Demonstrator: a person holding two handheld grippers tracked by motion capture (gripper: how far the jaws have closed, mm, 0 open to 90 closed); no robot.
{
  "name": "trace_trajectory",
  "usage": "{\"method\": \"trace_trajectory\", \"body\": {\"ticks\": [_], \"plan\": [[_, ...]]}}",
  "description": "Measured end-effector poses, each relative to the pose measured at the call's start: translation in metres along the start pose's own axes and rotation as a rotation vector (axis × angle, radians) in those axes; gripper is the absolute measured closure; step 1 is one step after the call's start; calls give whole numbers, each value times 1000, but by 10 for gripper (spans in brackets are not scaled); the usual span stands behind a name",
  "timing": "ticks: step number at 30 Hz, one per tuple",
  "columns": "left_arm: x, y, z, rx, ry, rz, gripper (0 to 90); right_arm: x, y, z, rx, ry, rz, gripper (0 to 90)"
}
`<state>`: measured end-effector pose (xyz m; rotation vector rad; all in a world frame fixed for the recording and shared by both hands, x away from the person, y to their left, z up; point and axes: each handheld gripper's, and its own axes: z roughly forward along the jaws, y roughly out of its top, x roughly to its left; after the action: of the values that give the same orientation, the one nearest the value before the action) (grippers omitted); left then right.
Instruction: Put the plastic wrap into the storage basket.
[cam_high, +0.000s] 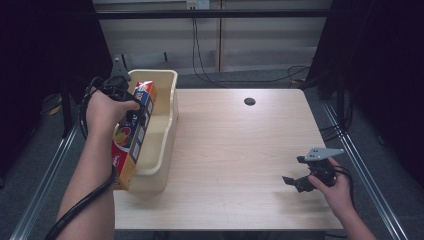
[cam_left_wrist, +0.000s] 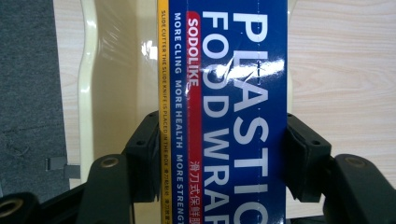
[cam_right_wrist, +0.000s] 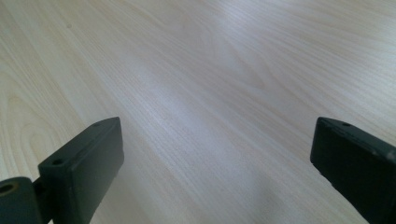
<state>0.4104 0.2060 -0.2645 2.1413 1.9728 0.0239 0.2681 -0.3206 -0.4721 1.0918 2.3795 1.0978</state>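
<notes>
High view: the left gripper (cam_high: 131, 111), held in the person's left hand (cam_high: 103, 111), clamps a long, narrow box of plastic wrap (cam_high: 131, 145) across its width, roughly midway along its length. The box lies lengthwise over the left side of a cream plastic tub (cam_high: 167, 120), tilted, its far end above the tub's interior and its near end over the tub's near left corner; whether it touches the rim cannot be told. The tub stands at the left edge of the light wooden bench (cam_high: 235, 150). The box shows an orange-yellow side panel and a face with red and blue print.

Left gripper view: the two black jaws press on the opposite long sides of the box (cam_left_wrist: 224, 112). Legible here, and not from above, are white capitals reading "PLASTIC FOOD WRAP" on dark blue, a red strip with "SODOLIKE", and a yellow edge band of small lettering. The glossy tub wall (cam_left_wrist: 116, 70) lies beneath, with bench wood beside it.

Right gripper (cam_high: 300, 181): held low over the bench at the near right, well apart from the tub. The right gripper view shows its jaws spread wide with bare wood grain (cam_right_wrist: 210, 93) between them.
</notes>
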Motion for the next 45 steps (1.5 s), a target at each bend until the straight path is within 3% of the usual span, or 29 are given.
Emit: {"method": "trace_trajectory", "body": {"ticks": [29, 45], "plan": [[6, -4, 30, 47, -11, -14, 406, 1, 0, 1, 4, 3, -9, 24], [8, -5, 36, 68, -13, -20, 405, 2, 0, 2, 9, 2, -9, 24]]}}
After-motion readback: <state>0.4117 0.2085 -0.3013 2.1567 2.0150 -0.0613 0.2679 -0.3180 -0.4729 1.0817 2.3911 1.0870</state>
